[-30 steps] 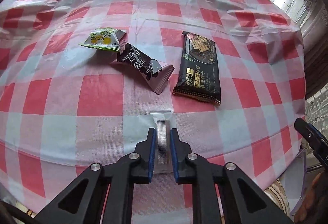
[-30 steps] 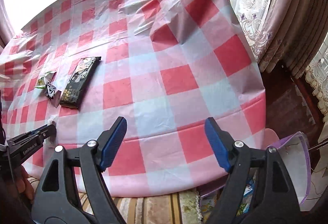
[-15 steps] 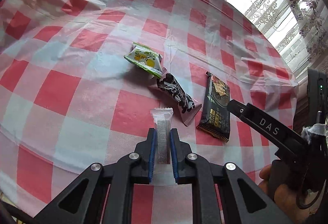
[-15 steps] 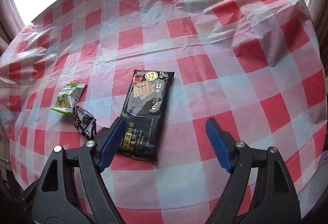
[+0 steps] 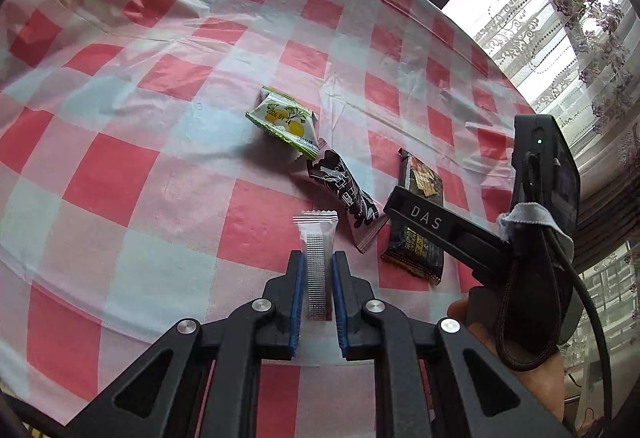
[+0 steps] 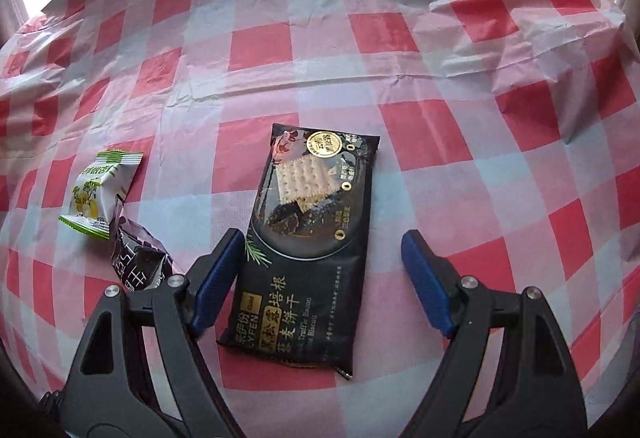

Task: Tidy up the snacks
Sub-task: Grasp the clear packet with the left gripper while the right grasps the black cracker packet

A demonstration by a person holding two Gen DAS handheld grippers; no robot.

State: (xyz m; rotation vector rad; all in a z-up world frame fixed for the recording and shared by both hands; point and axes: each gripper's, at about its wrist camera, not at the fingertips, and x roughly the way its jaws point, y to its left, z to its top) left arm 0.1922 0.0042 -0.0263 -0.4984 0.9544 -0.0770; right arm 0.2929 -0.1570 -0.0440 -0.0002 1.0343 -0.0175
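Observation:
My left gripper [image 5: 316, 258] is shut on a small clear snack packet [image 5: 317, 250] with a grey ribbed strip, held above the checked cloth. Beyond it lie a green-and-white packet [image 5: 285, 122], a dark purple packet [image 5: 344, 193] touching it, and a long black biscuit pack [image 5: 420, 222]. In the right wrist view my right gripper [image 6: 322, 266] stands open over the near half of the black biscuit pack [image 6: 308, 238], its pads apart from the pack's sides. The green packet [image 6: 100, 193] and the purple packet [image 6: 138, 262] lie to its left. The right gripper's finger [image 5: 436, 224] crosses over the biscuit pack.
A red-and-white checked tablecloth [image 5: 120, 177] covers the table, wrinkled at the far side [image 6: 500, 29]. Lace curtains [image 5: 580, 37] and a dark window frame stand at the right. A hand [image 5: 532, 378] holds the right gripper's body at the lower right.
My right gripper has swept left and down across the table to hover over the black biscuit pack. My left gripper shifted and rolled a little, still holding the clear packet.

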